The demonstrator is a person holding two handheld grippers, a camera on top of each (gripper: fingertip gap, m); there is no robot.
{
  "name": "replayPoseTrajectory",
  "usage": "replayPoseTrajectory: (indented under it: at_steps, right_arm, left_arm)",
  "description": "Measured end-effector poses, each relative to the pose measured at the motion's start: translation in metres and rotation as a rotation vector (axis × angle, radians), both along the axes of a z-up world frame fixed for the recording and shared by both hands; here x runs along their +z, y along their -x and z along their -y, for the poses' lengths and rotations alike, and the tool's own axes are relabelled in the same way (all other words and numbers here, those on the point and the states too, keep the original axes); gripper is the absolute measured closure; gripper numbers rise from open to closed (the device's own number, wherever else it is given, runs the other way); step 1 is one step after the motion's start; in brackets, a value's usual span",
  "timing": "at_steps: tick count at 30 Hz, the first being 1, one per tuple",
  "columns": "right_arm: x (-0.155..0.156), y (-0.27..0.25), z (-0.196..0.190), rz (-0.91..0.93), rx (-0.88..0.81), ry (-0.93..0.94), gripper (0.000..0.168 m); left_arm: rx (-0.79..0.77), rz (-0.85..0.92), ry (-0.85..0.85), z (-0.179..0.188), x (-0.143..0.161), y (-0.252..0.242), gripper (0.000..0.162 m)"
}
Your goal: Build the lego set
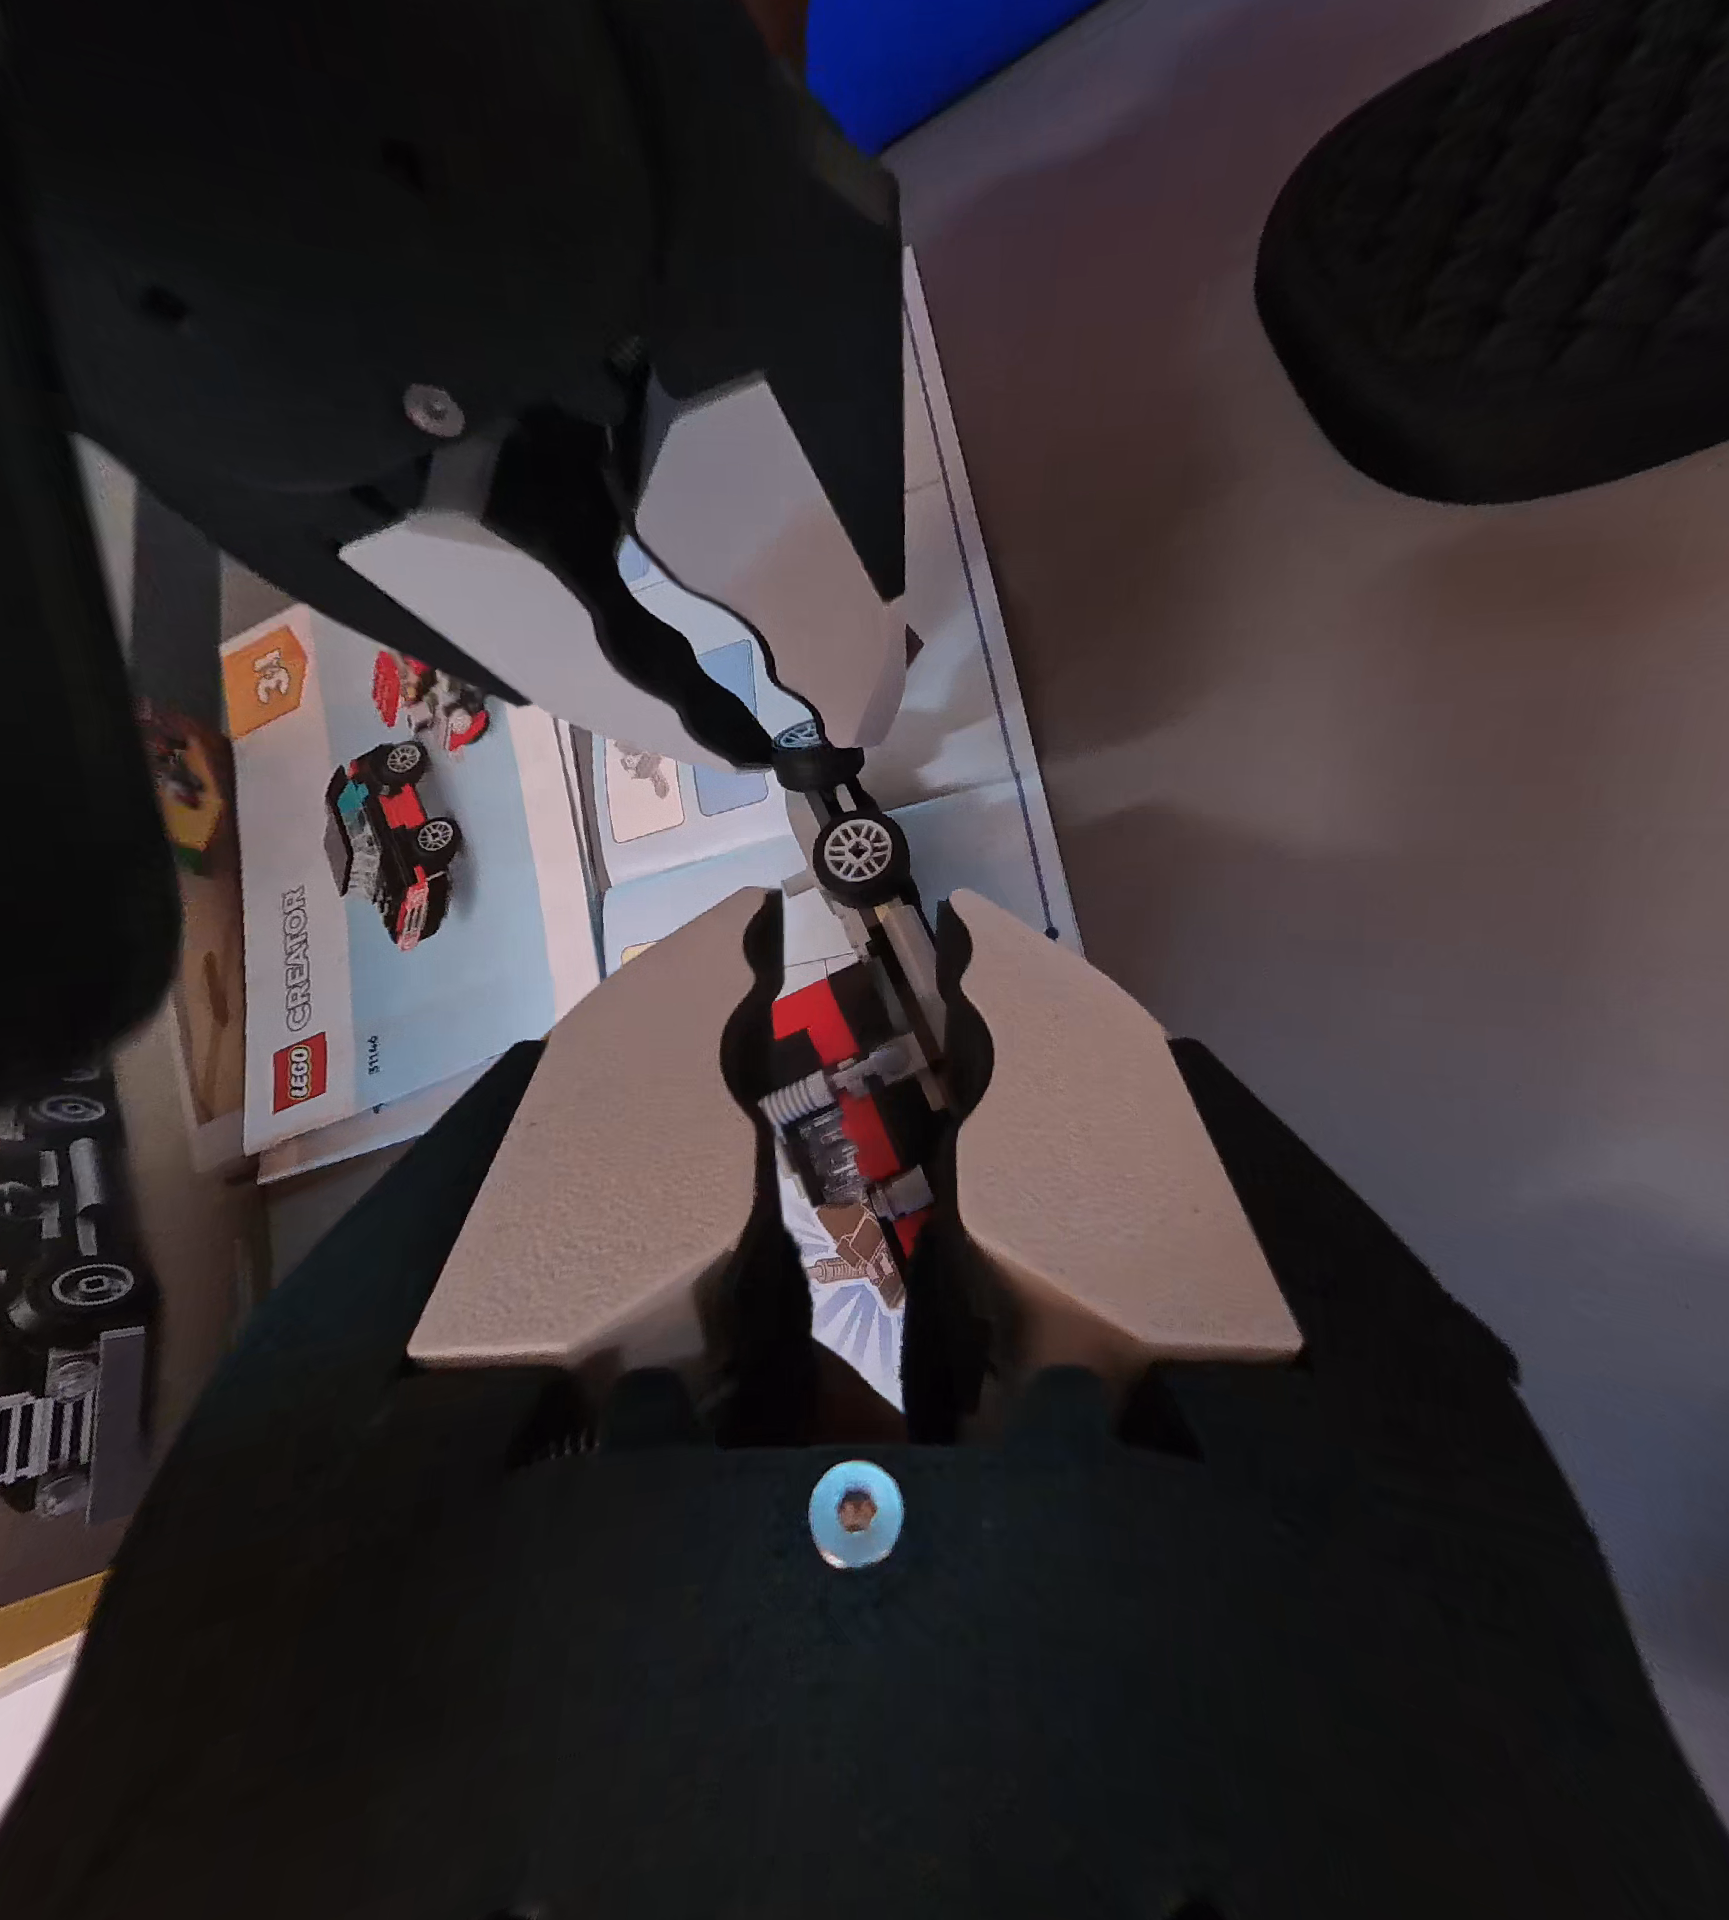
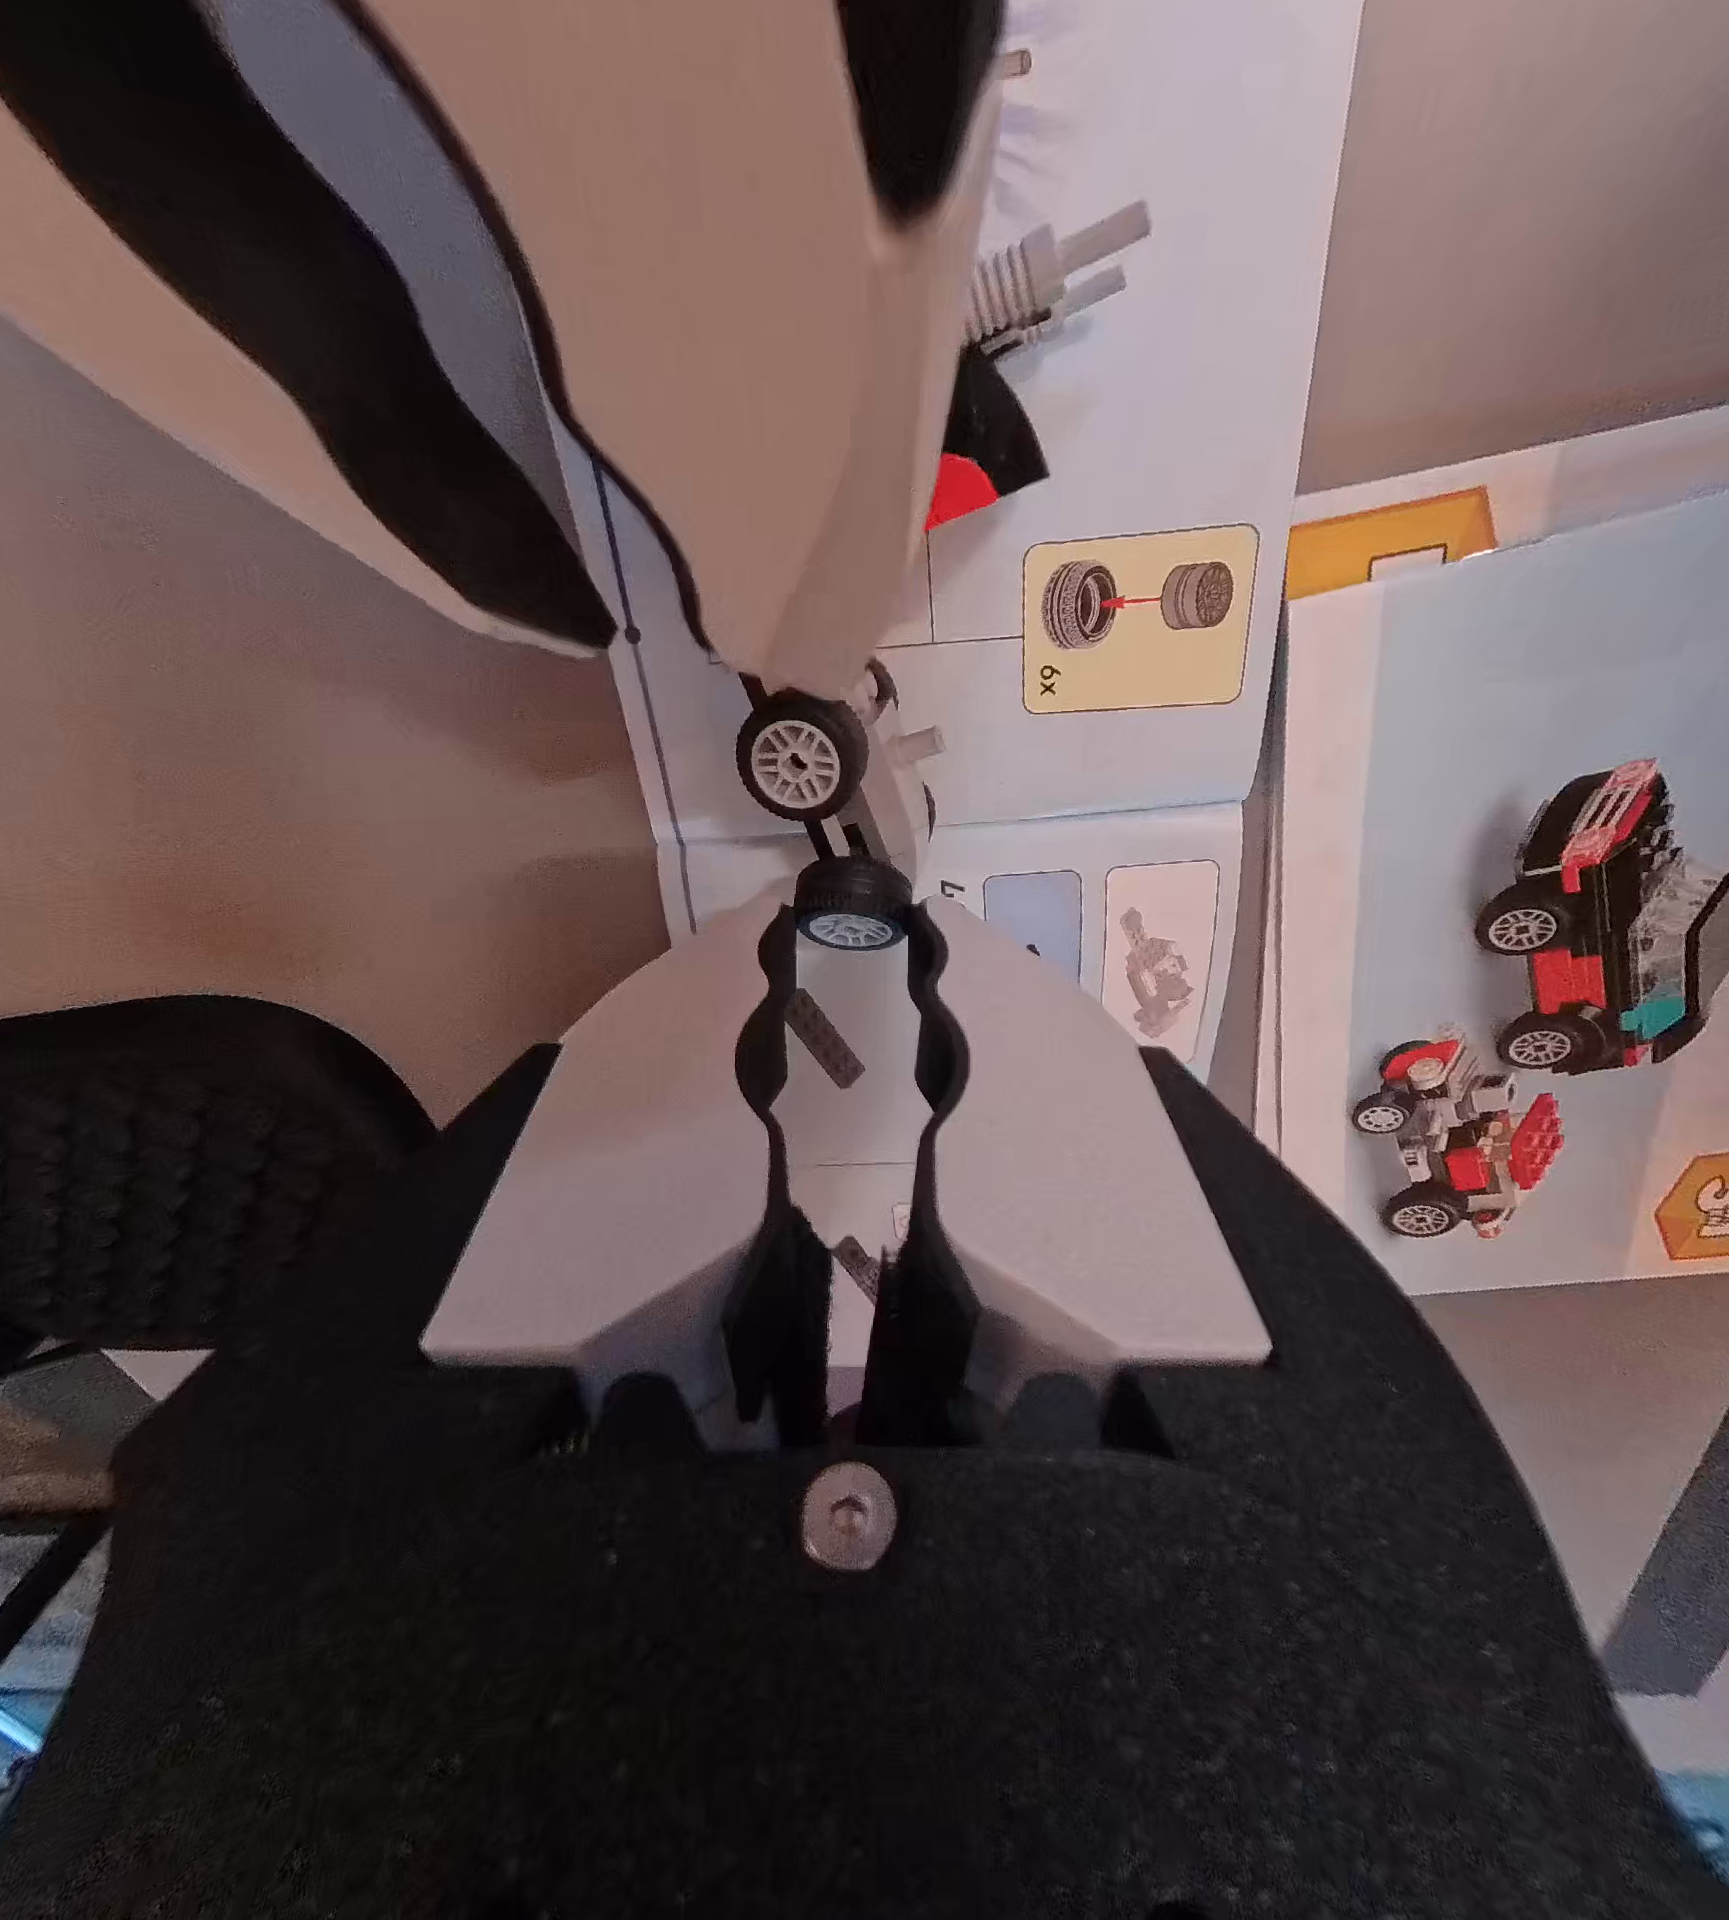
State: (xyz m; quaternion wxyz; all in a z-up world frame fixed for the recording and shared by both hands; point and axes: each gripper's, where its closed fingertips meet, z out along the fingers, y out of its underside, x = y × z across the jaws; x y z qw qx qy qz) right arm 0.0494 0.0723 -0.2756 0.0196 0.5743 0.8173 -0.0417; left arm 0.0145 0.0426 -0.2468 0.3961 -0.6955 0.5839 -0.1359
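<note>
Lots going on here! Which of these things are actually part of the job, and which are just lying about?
Part of the job:
- lego vehicle, clamped in the left hand-held gripper
- loose wheel, pinched by the right hand-held gripper
- open instruction booklet

Lying about:
- second booklet
- lego box
- black textured pad

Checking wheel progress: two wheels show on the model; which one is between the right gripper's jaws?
The end wheel, gripped at the right gripper's tips. The other wheel sits free, farther along the chassis.
</note>
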Motion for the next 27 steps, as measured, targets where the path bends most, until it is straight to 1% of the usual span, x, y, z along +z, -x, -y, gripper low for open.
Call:
replayPoseTrajectory:
  at_steps: [3, 6, 11, 13, 16, 18, 22, 27]
  right_arm:
    - [0.0, 0.003, 0.001, 0.028, 0.027, -0.027, 0.147]
    - [0.0, 0.003, 0.002, 0.047, 0.029, -0.041, 0.147]
    - [0.0, 0.004, 0.002, 0.016, 0.013, -0.037, 0.147]
    - [0.0, 0.004, 0.002, 0.007, 0.016, -0.048, 0.147]
    - [0.0, 0.004, 0.002, -0.006, 0.026, -0.072, 0.147]
    - [0.0, 0.005, 0.002, -0.016, 0.026, -0.077, 0.147]
    - [0.0, 0.004, 0.002, -0.04, 0.029, -0.08, 0.147]
    - [0.0, 0.003, 0.002, -0.073, 0.032, -0.075, 0.147]
  left_arm:
    - [-0.012, -0.02, 0.011, 0.0, -0.004, -0.003, 0.137]
    - [-0.025, 0.011, 0.001, 0.001, 0.0, -0.007, 0.14]
    - [-0.014, 0.106, -0.109, -0.009, 0.018, -0.021, 0.152]
    - [0.025, 0.103, -0.166, -0.02, 0.017, -0.023, 0.155]
    - [0.083, 0.038, -0.199, -0.03, 0.002, -0.014, 0.156]
    - [0.097, 0.041, -0.209, -0.032, -0.004, -0.013, 0.157]
    - [0.096, 0.101, -0.273, -0.035, 0.009, -0.022, 0.158]
    - [0.096, 0.124, -0.279, -0.035, 0.009, -0.026, 0.161]
